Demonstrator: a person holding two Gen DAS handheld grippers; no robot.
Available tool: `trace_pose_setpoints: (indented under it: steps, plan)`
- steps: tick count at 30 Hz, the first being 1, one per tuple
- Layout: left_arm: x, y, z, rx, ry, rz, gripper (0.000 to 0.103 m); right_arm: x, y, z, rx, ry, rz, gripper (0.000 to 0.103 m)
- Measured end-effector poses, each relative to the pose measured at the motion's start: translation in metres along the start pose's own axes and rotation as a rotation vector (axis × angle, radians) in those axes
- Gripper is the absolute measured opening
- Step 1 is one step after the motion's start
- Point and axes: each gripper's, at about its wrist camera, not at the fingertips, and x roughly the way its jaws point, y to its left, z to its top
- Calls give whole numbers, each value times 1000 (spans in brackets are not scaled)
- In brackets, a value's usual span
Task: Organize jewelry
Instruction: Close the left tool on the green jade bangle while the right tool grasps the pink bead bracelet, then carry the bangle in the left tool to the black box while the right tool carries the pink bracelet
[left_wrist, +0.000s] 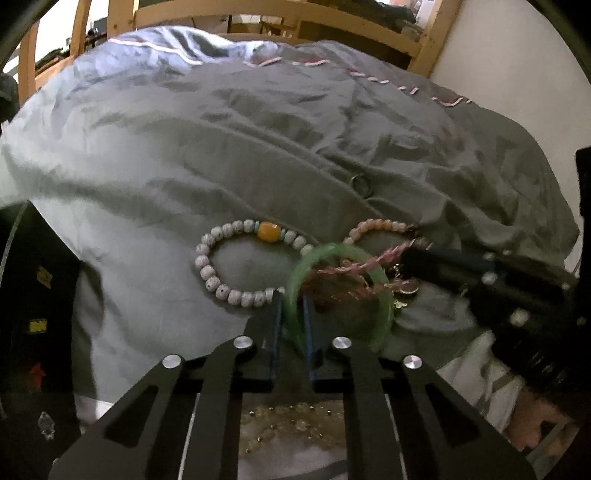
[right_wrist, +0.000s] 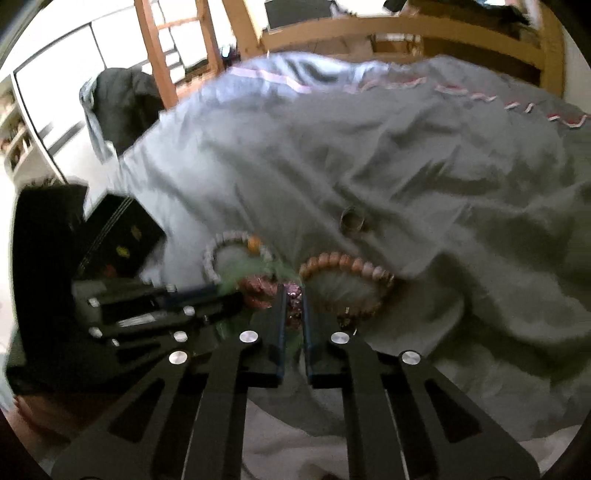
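On the bed, over a rumpled grey quilt (left_wrist: 184, 155), we find the jewelry in one tangled cluster. A translucent green rigid bangle (left_wrist: 384, 317) stands tilted on edge, threaded by a pink braided cord with small gold charms (left_wrist: 373, 262). Just beside it to the left lies a white speckled bead bracelet with one amber bead (left_wrist: 218, 280); behind the bangle, a peach-pink bead bracelet (left_wrist: 373, 224); further up the quilt, apart from the rest, a small metal ring (left_wrist: 360, 184).

The left hand-held gripper (left_wrist: 293, 299) is narrow, its jaws set on either side of the bangle's rim and, as far as we can see, pinching it. The right hand-held gripper (right_wrist: 293, 291) is also nearly closed, on the pink cord; its view is blurred, so we judge the hold likely, not certain.

Handling, as we judge it: the bangle is stiff, smooth and probably slippery and chip-prone, so it is best taken across the rim, firmly but without squeezing hard. The cord is limp and light, and its charms may snag on the bangle; it should be held near the braid, not by the charms, and drawn out slowly. The bead bracelets look elastic and will sag and roll; each is best pinched across a single strand.

A black case (right_wrist: 122, 236) sits at the bed's edge; whether it takes the pieces we cannot tell.
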Motion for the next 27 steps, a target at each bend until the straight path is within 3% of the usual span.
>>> trace_pose_setpoints:
  steps: [15, 27]
  plan:
    - [-26, -24, -7, 60, -51, 47, 9, -49, -27, -4, 111, -80, -25, 9]
    - [-70, -30, -31, 18, -54, 91, 9, -79, 6, -24, 25, -48, -70, 9]
